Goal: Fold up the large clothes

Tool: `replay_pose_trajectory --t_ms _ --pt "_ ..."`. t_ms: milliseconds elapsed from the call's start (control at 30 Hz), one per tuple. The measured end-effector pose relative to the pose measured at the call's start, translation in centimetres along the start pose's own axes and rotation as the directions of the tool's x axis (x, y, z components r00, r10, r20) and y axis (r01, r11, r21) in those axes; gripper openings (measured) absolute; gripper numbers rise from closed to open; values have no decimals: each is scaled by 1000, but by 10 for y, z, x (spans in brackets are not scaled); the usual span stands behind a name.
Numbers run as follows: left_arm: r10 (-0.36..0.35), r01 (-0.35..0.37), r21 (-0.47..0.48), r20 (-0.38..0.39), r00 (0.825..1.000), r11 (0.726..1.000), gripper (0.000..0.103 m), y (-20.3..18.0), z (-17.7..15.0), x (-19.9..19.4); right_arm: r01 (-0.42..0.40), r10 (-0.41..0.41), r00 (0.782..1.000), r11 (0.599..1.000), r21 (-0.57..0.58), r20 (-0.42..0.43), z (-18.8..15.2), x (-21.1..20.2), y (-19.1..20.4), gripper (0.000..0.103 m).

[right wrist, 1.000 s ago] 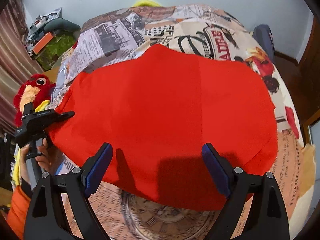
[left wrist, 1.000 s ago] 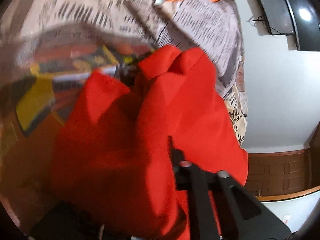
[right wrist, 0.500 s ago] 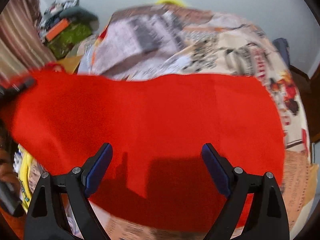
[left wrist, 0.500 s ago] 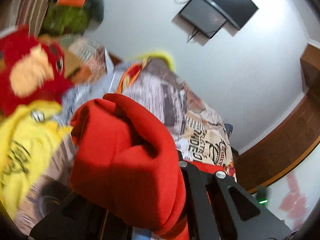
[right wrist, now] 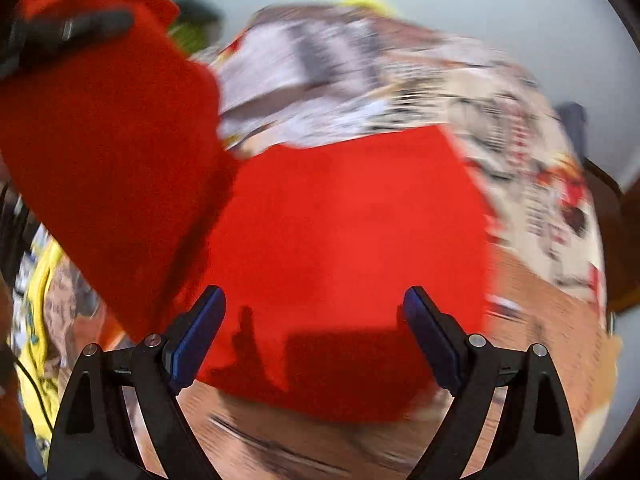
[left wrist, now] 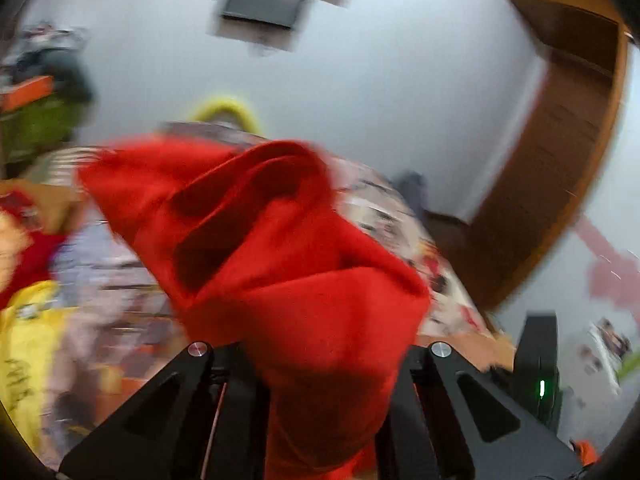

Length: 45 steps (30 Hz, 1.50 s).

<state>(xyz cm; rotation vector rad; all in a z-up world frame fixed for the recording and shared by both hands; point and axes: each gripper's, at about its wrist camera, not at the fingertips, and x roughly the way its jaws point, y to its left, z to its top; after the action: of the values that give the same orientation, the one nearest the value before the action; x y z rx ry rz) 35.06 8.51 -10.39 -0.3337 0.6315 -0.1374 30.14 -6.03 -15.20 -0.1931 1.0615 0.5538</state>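
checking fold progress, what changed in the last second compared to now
The left gripper, clamped on one side of the red garment, lifted it off the printed bedspread and is swinging it over the flat part. The right gripper stayed open, holding nothing, above the near edge.

Two close wrist views – across the bed [right wrist: 520, 128], red cloth [left wrist: 304, 272] shared.
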Motion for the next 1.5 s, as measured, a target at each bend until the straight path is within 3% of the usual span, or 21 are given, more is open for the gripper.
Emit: replay_pose_trajectory --t_ms 67,200,300,400,467,600,700,833,933,1033,1133,1300,1367,1400,1500 --pt "-92 91 -16 -82 992 996 5 -20 -10 28 36 -38 999 996 85 17 1 -13 -32 89" --pt "-148 155 7 -258 955 988 5 -48 -45 78 71 -78 997 969 237 20 -12 -27 -87 89" --pt "-137 162 24 -420 897 987 5 -56 -85 111 81 -88 996 955 287 13 -24 -29 -110 89" --pt "-78 136 90 -474 877 987 5 -63 -112 115 91 -97 995 956 280 9 -31 -30 -116 89" --pt "-52 125 129 -461 886 984 8 -64 -117 108 92 -100 995 958 270 13 -37 -35 -119 89" --pt "-37 144 206 -448 893 968 39 -78 -111 77 77 -91 995 961 266 42 -41 -50 -118 89" --pt "-25 147 273 -403 915 951 41 -84 -102 47 66 -90 993 962 265 78 -36 -62 -111 89" --pt "35 60 321 -282 959 945 55 -73 -80 3 5 -36 991 970 242 127 -23 -73 -90 89" --pt "106 -33 331 -207 973 943 60 -54 -65 -13 -33 1 989 977 209 151 -12 -74 -71 89" --pt "178 -111 312 -195 965 944 61 -26 -58 -10 -48 22 986 986 157 166 1 -66 -49 91" --pt "201 -141 244 -242 949 960 61 5 -61 6 -47 30 990 991 121 140 6 -45 -35 95" --pt "225 -147 224 -374 900 963 62 39 -98 38 -8 7 1000 997 74 8 -9 4 -29 95" --pt "194 -131 188 -378 905 973 65 47 -108 38 38 -36 997 999 38 -70 -22 26 -32 95" --pt "182 -129 165 -371 911 978 72 51 -111 36 50 -48 994 998 23 -96 -29 34 -34 95" --pt "170 -126 140 -365 916 982 79 57 -121 29 33 -27 990 999 37 -135 -49 42 -46 95"
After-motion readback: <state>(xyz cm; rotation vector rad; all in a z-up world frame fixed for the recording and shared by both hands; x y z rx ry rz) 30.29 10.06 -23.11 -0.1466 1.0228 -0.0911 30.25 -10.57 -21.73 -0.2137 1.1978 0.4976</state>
